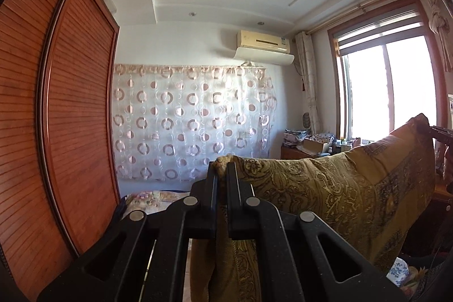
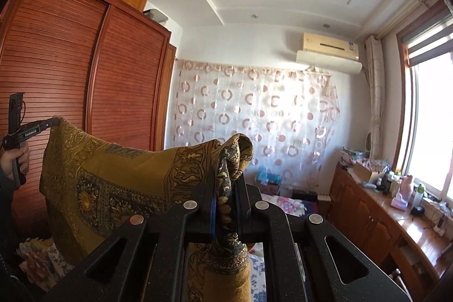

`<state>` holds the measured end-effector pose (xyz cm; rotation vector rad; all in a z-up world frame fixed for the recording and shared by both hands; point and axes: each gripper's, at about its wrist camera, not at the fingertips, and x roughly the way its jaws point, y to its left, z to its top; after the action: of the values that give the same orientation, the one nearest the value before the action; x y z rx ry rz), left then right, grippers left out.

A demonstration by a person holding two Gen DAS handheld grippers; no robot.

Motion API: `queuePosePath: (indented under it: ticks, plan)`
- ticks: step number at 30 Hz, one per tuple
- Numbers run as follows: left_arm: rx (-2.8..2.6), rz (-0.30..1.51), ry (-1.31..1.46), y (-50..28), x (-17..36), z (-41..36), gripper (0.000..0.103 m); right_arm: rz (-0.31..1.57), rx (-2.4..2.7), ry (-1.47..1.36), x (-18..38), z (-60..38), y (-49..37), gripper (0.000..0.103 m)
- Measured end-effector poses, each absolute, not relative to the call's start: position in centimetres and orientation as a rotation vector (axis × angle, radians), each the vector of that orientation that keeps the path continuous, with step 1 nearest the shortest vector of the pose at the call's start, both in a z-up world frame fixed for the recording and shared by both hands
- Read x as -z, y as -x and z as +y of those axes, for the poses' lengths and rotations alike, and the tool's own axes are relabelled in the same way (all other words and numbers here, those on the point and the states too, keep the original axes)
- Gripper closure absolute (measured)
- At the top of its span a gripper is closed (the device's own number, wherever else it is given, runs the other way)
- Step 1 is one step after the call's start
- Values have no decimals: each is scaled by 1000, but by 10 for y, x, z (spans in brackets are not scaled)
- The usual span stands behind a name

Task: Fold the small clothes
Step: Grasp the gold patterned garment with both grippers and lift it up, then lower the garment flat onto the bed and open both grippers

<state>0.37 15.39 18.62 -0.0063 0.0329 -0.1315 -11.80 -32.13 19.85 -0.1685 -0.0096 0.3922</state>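
Mustard-gold patterned cloth (image 1: 325,188) is hanging stretched in mid-air between two handheld grippers. Left gripper (image 1: 222,174) is pinching one top corner, its jaws pressed nearly together; right gripper (image 2: 226,183) is clamping the opposite, bunched corner. Behind it, a louvred wooden wardrobe (image 2: 85,75) and circle-print curtain (image 1: 189,118) are catching the window's (image 1: 390,87) daylight.

Sunlit window (image 1: 388,89), louvered wooden wardrobe (image 1: 56,118)

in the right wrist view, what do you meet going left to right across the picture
hand holding the left gripper → mustard patterned cloth → right gripper shut on the cloth's bunched corner → circle-print curtain → wooden counter → window
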Motion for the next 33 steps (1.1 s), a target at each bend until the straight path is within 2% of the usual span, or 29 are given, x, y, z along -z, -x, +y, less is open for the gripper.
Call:
queuePosePath:
  ticks: [4,13,19,25,30,32,33]
  plan:
    - [142,1,6,11,-191,150,97,-19,-399,163,-185,-319,120,94]
    - [144,-99,-7,55,-235,146,97,-115,-396,177,-200,-324,160,94]
    - [129,-73,8,38,-242,151,97,-150,-386,193,-194,-322,165,94]
    - [99,52,-5,-26,-208,143,97,-70,-371,210,-171,-312,117,94]
    - [66,219,-19,-110,-143,137,97,92,-346,219,-117,-299,22,93]
    - [60,296,-44,-153,-108,133,91,157,-326,209,-89,-295,-22,93]
    - [52,349,-65,-172,-91,131,80,189,-311,204,-72,-292,-46,93]
